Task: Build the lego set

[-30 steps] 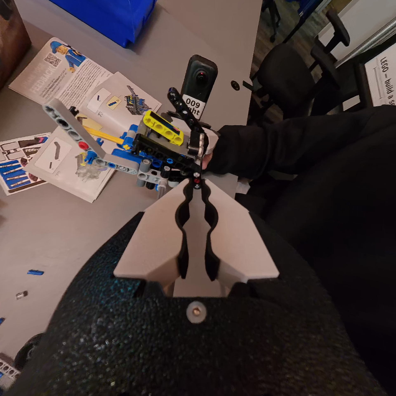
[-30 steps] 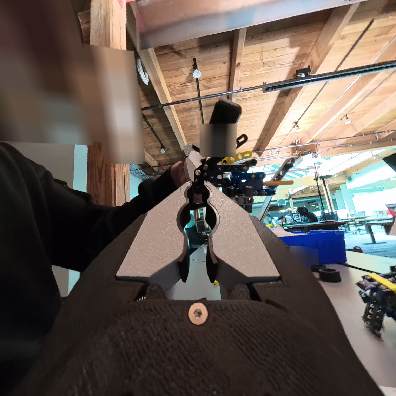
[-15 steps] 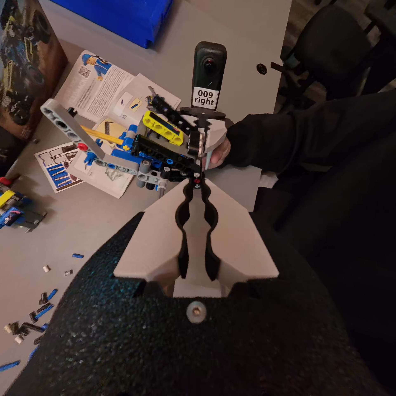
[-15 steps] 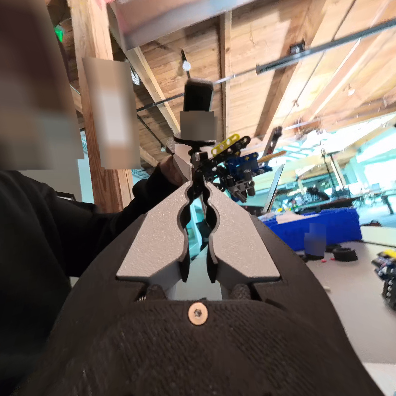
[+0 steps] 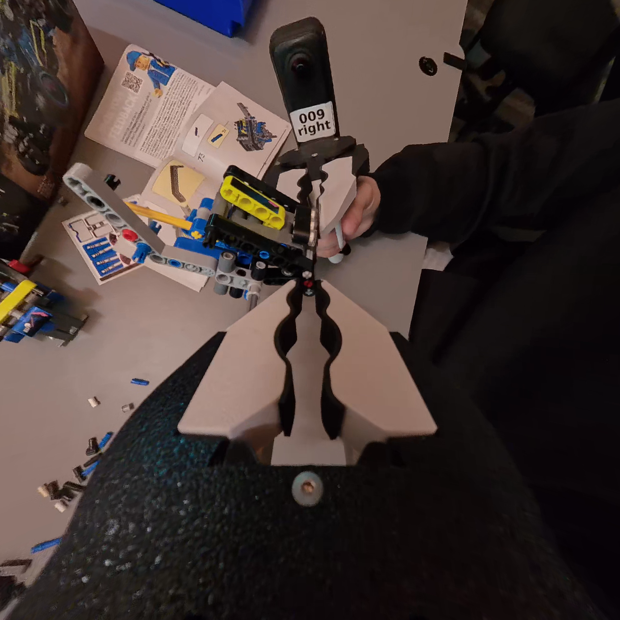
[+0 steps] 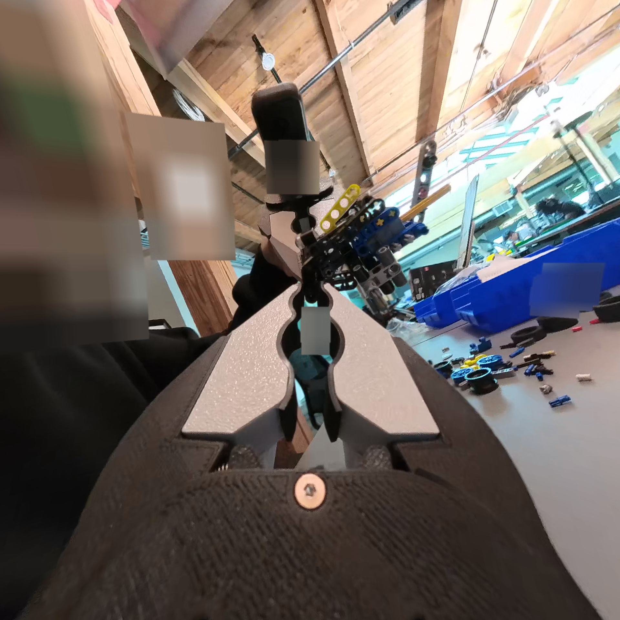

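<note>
A half-built brick model [image 5: 248, 235] of black, blue, grey and yellow beams hangs in the air between my two grippers, above the grey table [image 5: 134, 335]. My left gripper [image 5: 308, 289] is shut on a black beam end with a red pin at the model's near side. My right gripper [image 5: 313, 201], held by a hand, grips the model's far end. In the right wrist view my right gripper [image 6: 310, 292] is shut on a black part of the same model [image 6: 352, 248], with the left gripper [image 6: 303, 221] behind it. A long grey angled beam [image 5: 110, 208] sticks out to the left.
An open instruction booklet [image 5: 174, 110] and a sticker sheet [image 5: 97, 248] lie under the model. A blue bin [image 6: 486, 302], blue wheels [image 6: 476, 372], loose small pieces [image 5: 94, 449], another partial model [image 5: 30, 312] and a printed box [image 5: 33, 84] are on the table. A black sleeve crosses the right. Left and right tips are no more than a few centimetres apart.
Both grippers have kept their hold on the model while turning it. The left view has swung to show more of the table's left; the right view has tilted down toward the table.
</note>
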